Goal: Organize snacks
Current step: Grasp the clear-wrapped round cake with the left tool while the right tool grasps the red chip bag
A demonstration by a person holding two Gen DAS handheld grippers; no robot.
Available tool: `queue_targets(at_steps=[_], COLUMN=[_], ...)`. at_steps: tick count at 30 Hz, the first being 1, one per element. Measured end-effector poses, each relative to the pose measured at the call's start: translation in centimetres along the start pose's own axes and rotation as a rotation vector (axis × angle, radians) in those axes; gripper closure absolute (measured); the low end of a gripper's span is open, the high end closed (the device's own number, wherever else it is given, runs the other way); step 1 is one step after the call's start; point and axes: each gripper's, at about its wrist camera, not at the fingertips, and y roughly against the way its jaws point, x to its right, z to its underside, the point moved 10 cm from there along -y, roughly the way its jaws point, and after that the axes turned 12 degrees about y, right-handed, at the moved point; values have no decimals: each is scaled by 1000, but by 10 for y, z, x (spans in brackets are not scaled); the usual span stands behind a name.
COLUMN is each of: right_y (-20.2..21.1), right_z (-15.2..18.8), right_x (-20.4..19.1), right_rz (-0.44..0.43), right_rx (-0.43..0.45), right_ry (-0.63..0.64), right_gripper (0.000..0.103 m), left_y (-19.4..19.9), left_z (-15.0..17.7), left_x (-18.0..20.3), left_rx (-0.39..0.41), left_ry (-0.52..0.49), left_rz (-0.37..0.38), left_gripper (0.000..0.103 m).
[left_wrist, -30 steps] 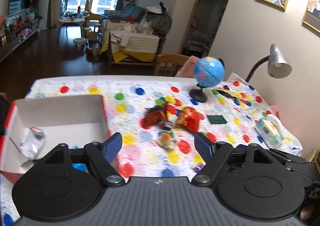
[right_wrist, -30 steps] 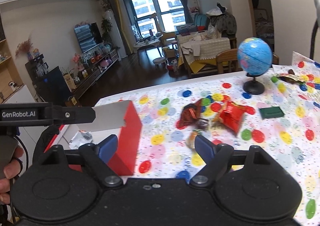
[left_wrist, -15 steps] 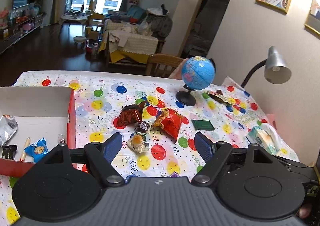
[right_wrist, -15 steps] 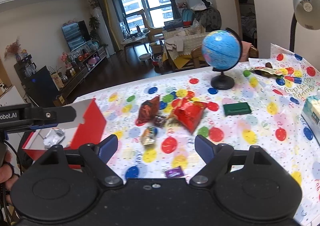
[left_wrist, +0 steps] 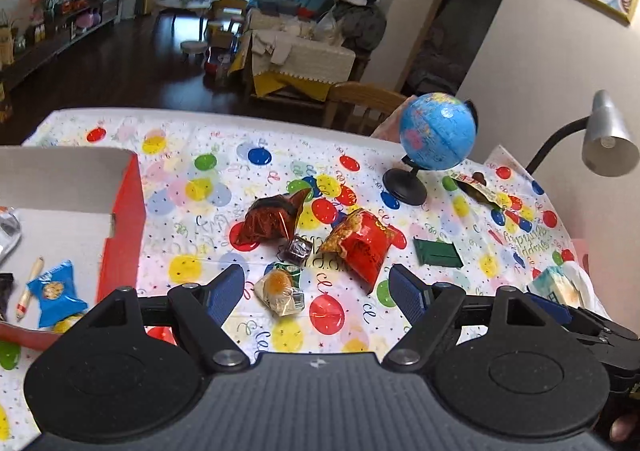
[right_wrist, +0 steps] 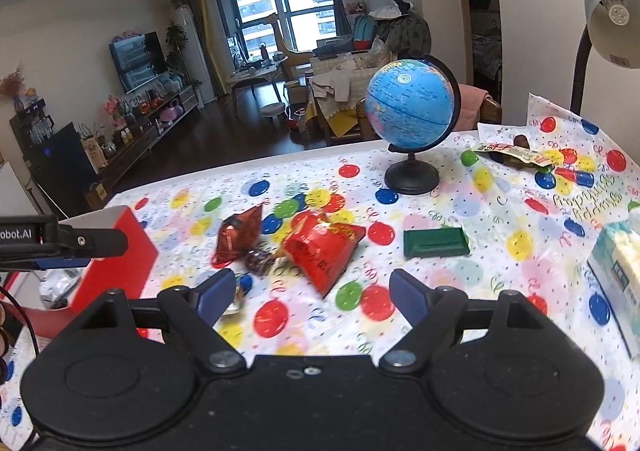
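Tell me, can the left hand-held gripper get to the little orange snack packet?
Probably yes. The left hand-held gripper is open, and the orange snack packet lies loose on the tablecloth right ahead between its fingers. Nothing covers it; the small dark candy sits just behind.

Balloon-print table [left_wrist: 192,179] (snacks mid-table): red box [left_wrist: 124,219], globe [left_wrist: 436,131], green packet [left_wrist: 438,253].

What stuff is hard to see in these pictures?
- Red-walled cardboard box: left wrist view, cut off by the left edge.
- Small clear-wrapped orange snack: right wrist view, mostly hidden behind the right hand-held gripper.
- White-and-teal tissue pack: right wrist view, cut by the right edge.
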Motion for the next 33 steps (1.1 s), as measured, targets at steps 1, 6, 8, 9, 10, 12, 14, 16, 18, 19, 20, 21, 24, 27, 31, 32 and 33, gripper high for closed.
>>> queue_targets(at_steps=[1,6,8,9,10,12,14,16,18,19,20,21,24,27,31,32,33], right_y=[-5,-38,-52,-59,-66,-80,-93,-106,-119,-126,-133,-139,-156,-169,-187,-190,-194], right_z=[-1,-8,-11,-12,-13,-17,-19,-21,-22,-22,-22,-22,-21,-20,-20,-20,-19], right_x=[3,9,11,11,12,13,13,12,11,12,12,11,11,9,4,4,3], right_rz=[0,-12,-18,-23,-28,-34,-43,-51,-49,-51,-56,-58,-56,-57,-53,-50,-49], right_rx=[-4,-25,-33,-37,-41,-45,-51,-55,-64,-74,-87,-97,-113,-114,-123,-127,-132], right_ry=[2,34,48,53,57,67,82,115,149,155,159,167,164,154,175,177,179], right_gripper=[19,19,19,19,19,19,19,18,18,18,18,18,18,17,15,15,15], left_y=[-6,-37,-50,-56,-62,-76,-89,-101,-112,-117,-123,-127,-141,-154,-166,-169,-171], left_z=[0,0,0,1,2,4,6,9,11,13,14,15,20,23,28,29,29], left_x=[0,-2,-1,-1,-1,-3,-6,-11,-16,-17,-18,-19,-21,-25,-31,-32,-33], left_rx=[-8,-29,-37,-47,-58,-85,-106,-123,-138,-146,-150,-154,-175,-189,-201,-202,-198], left_ry=[-4,-41,-61,-73,-79,-85,-80,-68,-55,-55,-55,-56,-63,-63,-69,-72,-78], left_rz=[-14,-74,-87,-89,-93,-112,-122,-142,-155,-163,-171,-174,-189,-206,-234,-240,-249], left_gripper=[24,24,24,24,24,24,24,24,24,24,24,24,24,24,25,25,25])
